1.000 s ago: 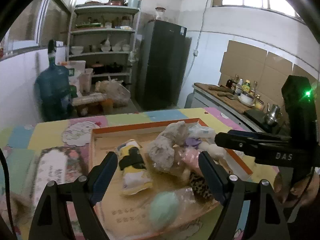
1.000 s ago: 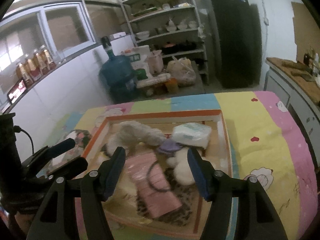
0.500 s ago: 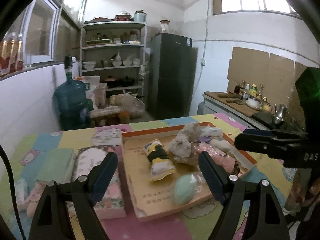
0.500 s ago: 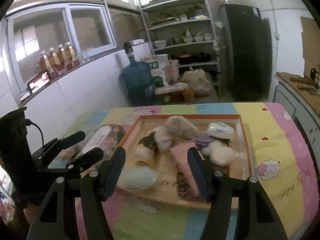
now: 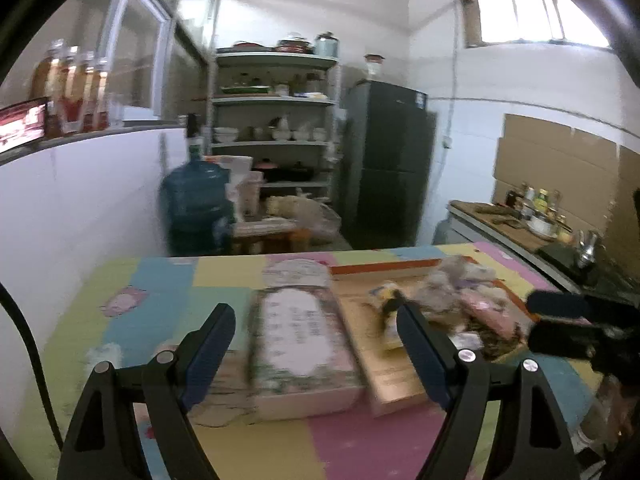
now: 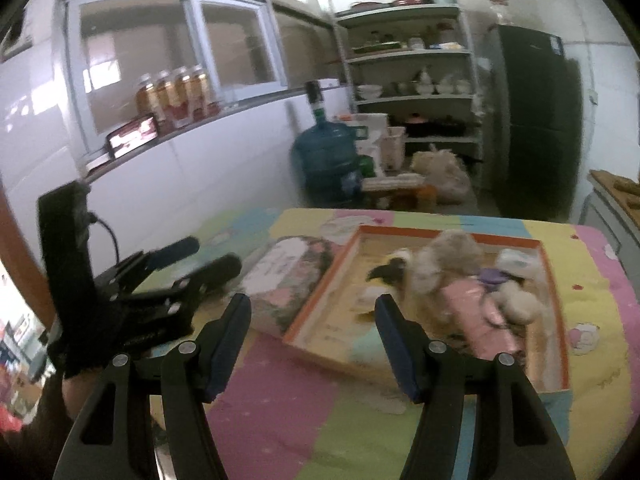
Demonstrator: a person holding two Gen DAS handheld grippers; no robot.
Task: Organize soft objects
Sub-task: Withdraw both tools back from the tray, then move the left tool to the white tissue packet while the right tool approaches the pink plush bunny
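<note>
**On the patchwork surface: soft things not yet sorted**

On the left wrist view, I see my left tongs (image 5: 316, 344) spread wide with nothing between the pads, hovering above the colourful surface (image 5: 360, 440). Ahead lies a flat floral box (image 5: 300, 332), and just beside it, to the right, the orange-rimmed cardboard tray (image 5: 384, 270), blurred but clearly heaped with soft objects. My right tongs (image 5: 560, 320) show at the right edge.

On the right wrist view, the right tongs (image 6: 314, 332) are likewise spread and empty. The tray holds everything: a grey plush toy (image 6: 444, 264), a pink pouch (image 6: 476, 312), a purple item (image 6: 494, 278), a cream plush (image 6: 520, 304) and a yellow-and-black piece (image 6: 390, 270), all jumbled together and touching. The left tongs (image 6: 208, 256) sit open at left.

I judge the sorting barely begun: nothing is gripped, and the whole pile is left to place.
</note>
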